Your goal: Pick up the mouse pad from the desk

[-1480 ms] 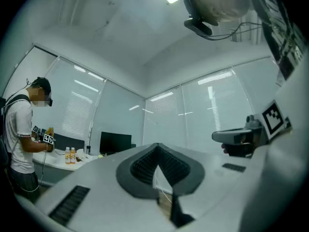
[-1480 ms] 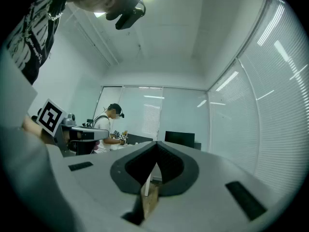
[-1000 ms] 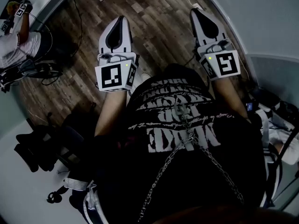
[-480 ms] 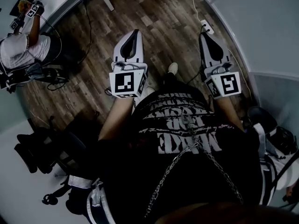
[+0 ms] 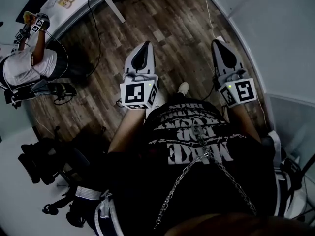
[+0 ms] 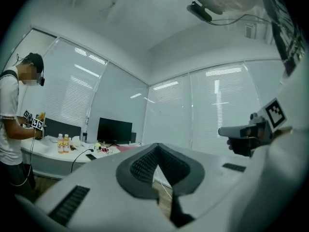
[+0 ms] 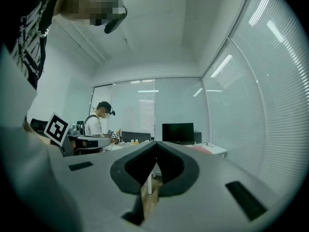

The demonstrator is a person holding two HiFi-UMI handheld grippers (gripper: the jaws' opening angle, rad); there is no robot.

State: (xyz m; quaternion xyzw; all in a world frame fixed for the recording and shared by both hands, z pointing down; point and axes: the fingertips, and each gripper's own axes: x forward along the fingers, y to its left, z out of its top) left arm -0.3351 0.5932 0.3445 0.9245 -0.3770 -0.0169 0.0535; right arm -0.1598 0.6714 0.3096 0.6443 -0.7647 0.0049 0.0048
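Both grippers are held out level over the wooden floor, away from any desk. In the head view my left gripper (image 5: pixel 144 45) and my right gripper (image 5: pixel 217 43) are shut, with nothing between their jaws. The left gripper view (image 6: pixel 157 146) and the right gripper view (image 7: pixel 155 143) show the same: pads together, empty. Far ahead stands a white desk (image 6: pixel 48 154) with a black monitor (image 6: pixel 114 130). A flat reddish sheet (image 6: pixel 124 149) lies on it to the right of the monitor's foot; it may be the mouse pad, too small to tell. The sheet (image 7: pixel 206 149) also shows in the right gripper view.
Another person (image 5: pixel 27 65) with grippers stands at the desk's left end (image 5: pixel 78 4). Drink bottles (image 6: pixel 63 143), a phone and cables lie on the desk. A black office chair (image 5: pixel 44 161) is at my lower left. A white cable (image 5: pixel 209 14) runs along the right wall.
I have walked forward over the floor with both grippers held out; the desk edge and its leg have come into the top of the head view. Both grippers stayed shut.
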